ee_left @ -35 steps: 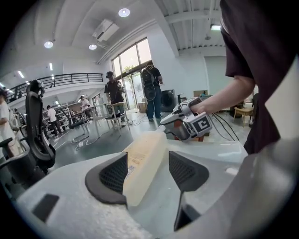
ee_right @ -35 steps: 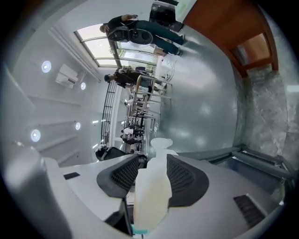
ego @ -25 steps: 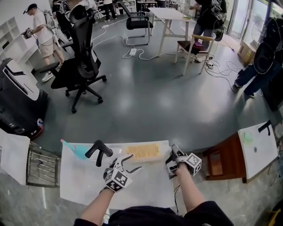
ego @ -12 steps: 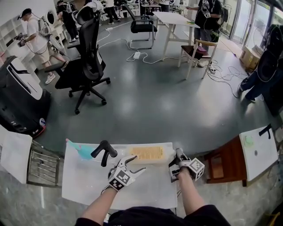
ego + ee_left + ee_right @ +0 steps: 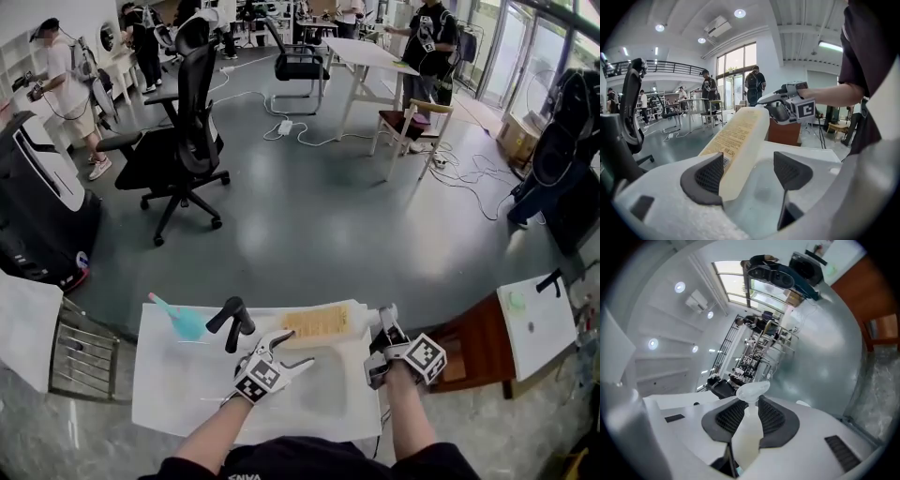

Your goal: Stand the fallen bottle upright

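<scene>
Head view: a white counter (image 5: 187,384) carries the bottle (image 5: 317,322), a pale plastic container with a yellow printed label, along its far edge. The right tongs (image 5: 382,323) are at the bottle's narrow end. The left tongs (image 5: 289,347) are at its other end. Right gripper view confirms the right tongs (image 5: 751,416) are clenched on the neck of the bottle (image 5: 747,437), just under its cap (image 5: 752,390). Left gripper view shows the bottle (image 5: 740,140) aslant, neck end raised and bottom end low at the counter (image 5: 811,157). The left tongs (image 5: 750,171) have just been opening and stand released. The bottle's bottom end lies between them, close against one pad and clear of the other. A teal object (image 5: 180,321) and a black handle (image 5: 232,323) lie on the counter left of the bottle.
</scene>
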The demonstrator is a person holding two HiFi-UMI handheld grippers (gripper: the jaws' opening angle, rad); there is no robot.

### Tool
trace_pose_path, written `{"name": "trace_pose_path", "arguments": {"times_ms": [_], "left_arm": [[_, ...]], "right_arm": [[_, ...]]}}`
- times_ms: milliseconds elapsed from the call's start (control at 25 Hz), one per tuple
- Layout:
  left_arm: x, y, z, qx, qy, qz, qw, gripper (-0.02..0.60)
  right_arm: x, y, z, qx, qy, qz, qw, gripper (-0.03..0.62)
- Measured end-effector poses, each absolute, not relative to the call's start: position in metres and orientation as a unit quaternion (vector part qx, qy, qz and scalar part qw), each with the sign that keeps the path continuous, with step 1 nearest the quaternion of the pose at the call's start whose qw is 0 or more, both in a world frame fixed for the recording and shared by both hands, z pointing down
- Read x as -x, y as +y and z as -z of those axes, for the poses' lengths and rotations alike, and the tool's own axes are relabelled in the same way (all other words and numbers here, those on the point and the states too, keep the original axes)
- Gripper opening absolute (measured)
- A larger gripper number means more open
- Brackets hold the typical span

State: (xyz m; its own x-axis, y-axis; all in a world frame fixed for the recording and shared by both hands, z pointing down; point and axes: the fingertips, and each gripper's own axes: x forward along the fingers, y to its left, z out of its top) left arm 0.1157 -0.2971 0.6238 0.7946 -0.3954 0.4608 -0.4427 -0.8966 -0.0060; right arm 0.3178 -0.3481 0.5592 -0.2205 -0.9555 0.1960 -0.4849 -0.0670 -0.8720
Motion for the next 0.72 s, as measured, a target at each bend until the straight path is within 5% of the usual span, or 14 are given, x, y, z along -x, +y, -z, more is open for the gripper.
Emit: {"name": "trace_pose_path", "arguments": {"times_ms": [720], "left_arm": [[-0.085,-0.281,-0.619,-0.947,-0.239,-0.151,0.152,0.339]], "right_arm": [[-0.148,-0.414,-0.437,0.474,0.833,0.269,0.096,0.094]]}}
